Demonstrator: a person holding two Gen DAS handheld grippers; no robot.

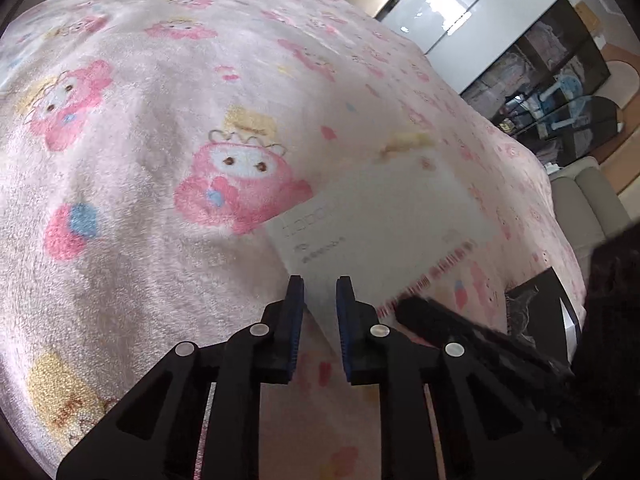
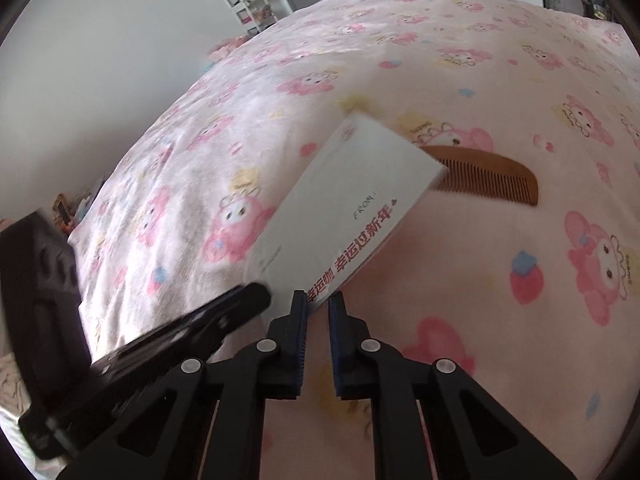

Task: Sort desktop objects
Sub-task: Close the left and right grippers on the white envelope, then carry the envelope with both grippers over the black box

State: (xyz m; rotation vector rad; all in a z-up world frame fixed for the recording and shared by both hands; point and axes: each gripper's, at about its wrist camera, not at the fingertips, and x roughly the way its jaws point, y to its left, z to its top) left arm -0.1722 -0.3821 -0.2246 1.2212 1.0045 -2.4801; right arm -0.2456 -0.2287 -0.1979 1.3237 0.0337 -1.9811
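Pink cartoon-print blanket (image 2: pixel 460 288) — wooden comb (image 2: pixel 484 178) lying flat on it, white box (image 2: pixel 348 200) partly overlapping the comb

Fleecy blanket (image 2: pixel 460 260), wooden comb (image 2: pixel 488 178)

The box (image 2: pixel 344 208) sits mid-frame in the right wrist view, on the blanket (image 2: pixel 460 280) that covers the desk. The comb (image 2: pixel 484 178) lies behind it to the right, its left end hidden by the box. In the left wrist view the box (image 1: pixel 384 224) lies right of centre, above the left tool (image 1: pixel 320 294).
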